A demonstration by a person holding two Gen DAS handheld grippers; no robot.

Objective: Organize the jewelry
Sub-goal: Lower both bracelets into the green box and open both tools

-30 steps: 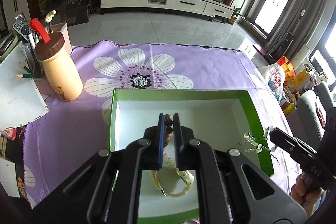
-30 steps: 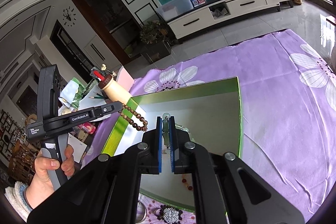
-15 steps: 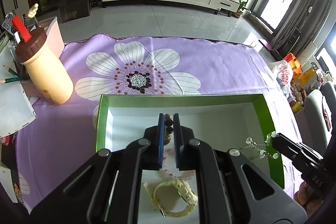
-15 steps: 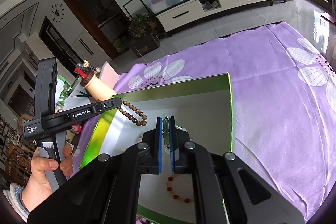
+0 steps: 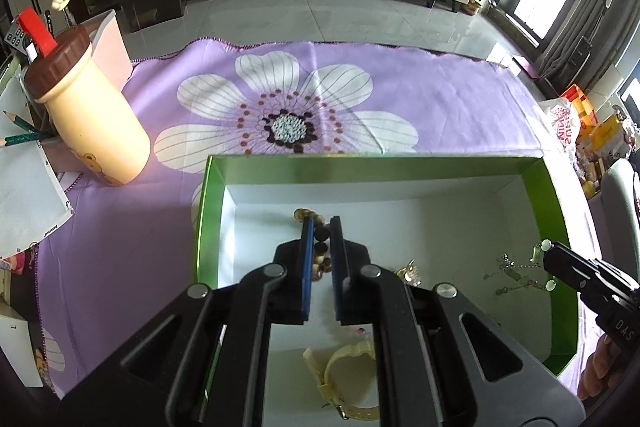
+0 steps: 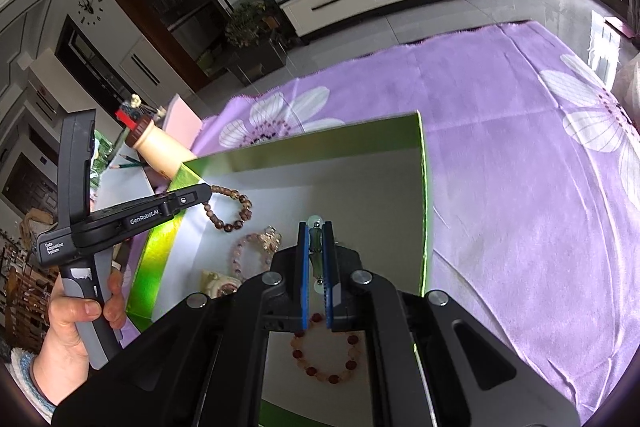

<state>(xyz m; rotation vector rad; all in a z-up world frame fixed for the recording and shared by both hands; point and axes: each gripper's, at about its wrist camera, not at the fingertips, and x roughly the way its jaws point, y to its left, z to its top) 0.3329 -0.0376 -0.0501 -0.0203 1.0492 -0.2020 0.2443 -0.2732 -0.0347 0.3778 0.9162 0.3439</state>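
A green box [image 5: 556, 211] with a white floor lies on the purple cloth. My left gripper [image 5: 320, 223] is shut on a brown bead bracelet [image 5: 321, 235] and hangs low over the box's left part; the right wrist view shows this gripper [image 6: 206, 193] with the bracelet [image 6: 230, 213] dangling from it. My right gripper [image 6: 316, 227] is shut on a chain of pale green beads [image 6: 316, 247] over the box's right part; it also shows in the left wrist view [image 5: 550, 257]. On the box floor lie a cream watch [image 5: 348, 379], a pink bracelet [image 6: 250, 251] and a red bead bracelet [image 6: 324, 361].
A cream bottle with a brown lid [image 5: 88, 115] stands left of the box, beside a pencil holder and papers [image 5: 24, 195]. The flowered purple cloth [image 5: 440, 107] stretches beyond the box. Bags [image 5: 568, 123] sit past the table's right edge. A hand [image 6: 76, 319] holds the left gripper's handle.
Both grippers have sunk toward the box floor, still shut on the brown bracelet and the green bead chain. The box fills more of both views.
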